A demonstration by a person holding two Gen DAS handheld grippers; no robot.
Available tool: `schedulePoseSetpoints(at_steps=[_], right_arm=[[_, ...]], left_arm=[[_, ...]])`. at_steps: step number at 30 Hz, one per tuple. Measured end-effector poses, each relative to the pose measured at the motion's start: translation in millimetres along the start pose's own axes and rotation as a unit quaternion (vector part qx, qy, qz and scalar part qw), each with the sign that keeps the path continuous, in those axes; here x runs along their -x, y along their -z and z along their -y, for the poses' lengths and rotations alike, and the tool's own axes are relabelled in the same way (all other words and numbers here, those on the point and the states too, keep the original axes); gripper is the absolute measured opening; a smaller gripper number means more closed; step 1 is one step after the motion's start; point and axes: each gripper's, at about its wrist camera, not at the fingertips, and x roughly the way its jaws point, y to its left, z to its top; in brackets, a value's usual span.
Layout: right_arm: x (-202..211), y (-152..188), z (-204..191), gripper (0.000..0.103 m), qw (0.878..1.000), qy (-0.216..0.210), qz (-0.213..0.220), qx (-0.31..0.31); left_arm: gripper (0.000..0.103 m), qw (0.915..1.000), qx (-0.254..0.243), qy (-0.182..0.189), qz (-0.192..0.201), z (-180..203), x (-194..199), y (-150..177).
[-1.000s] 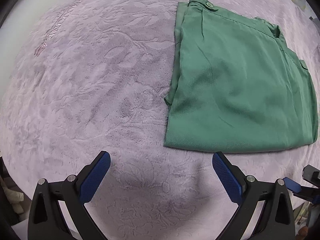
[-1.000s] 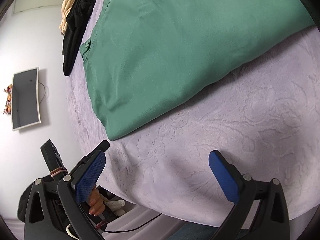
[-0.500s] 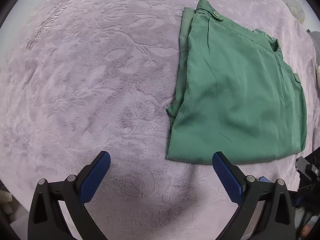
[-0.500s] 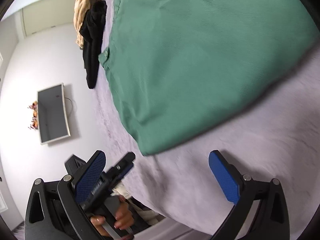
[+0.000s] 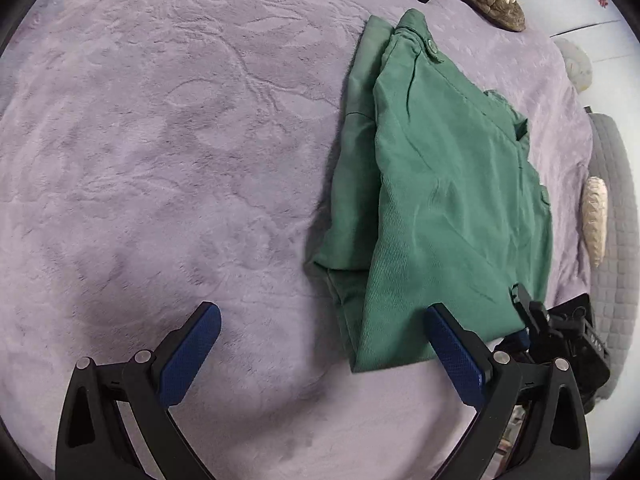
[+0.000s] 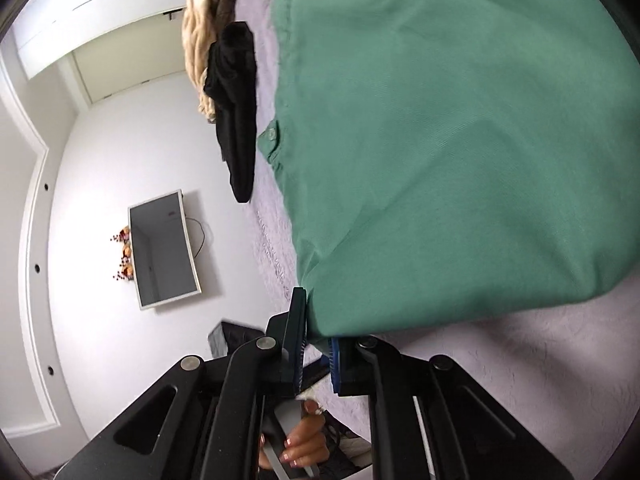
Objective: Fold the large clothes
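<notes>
Green garment [image 6: 460,152] corner now between closing right claw [image 6: 318,354], previously wide; left claw [image 5: 320,356] wide.

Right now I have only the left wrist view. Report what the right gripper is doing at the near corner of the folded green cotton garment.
Observer: The right gripper has its jaws closing, with the corner of the folded green cotton garment between its blue pads.
Operator: Say what lies beyond the garment on that side.
Observer: A long black garment lies stretched along the far edge of the purple plush bedcover, against a beige knitted one.
Operator: Name anything past the bed.
Observer: A flat screen is mounted on the white wall.
</notes>
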Motion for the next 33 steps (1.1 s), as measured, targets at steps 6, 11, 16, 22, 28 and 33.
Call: schedulePoseSetpoints(at_steps=[6, 11, 16, 22, 28, 33], right_arm=[[-2, 5, -5, 0.011, 1.000, 0.015, -0.010, 0.017], [2, 13, -9, 0.013, 0.993, 0.087, -0.051, 0.053], [42, 6, -26, 0.021, 0.972, 0.186, -0.060, 0.129], [94, -43, -41, 0.023, 0.942, 0.278, 0.023, 0.189], [69, -87, 9, 0.009, 0.923, 0.337, -0.029, 0.182], [77, -99, 21, 0.009, 0.941, 0.296, -0.040, 0.159]], left_arm=[[0.102, 0.9943, -0.004, 0.096, -0.047, 18, -28, -44], [0.102, 0.9953, -0.047, 0.067, -0.053, 54, -49, -63], [0.068, 0.9908, -0.119, -0.048, -0.043, 83, -60, -53], [0.018, 0.9923, -0.114, -0.047, -0.017, 88, -48, -52], [0.013, 0.9886, -0.135, -0.057, 0.034, 116, -14, -38], [0.013, 0.9846, -0.157, -0.025, 0.073, 176, 14, -31]])
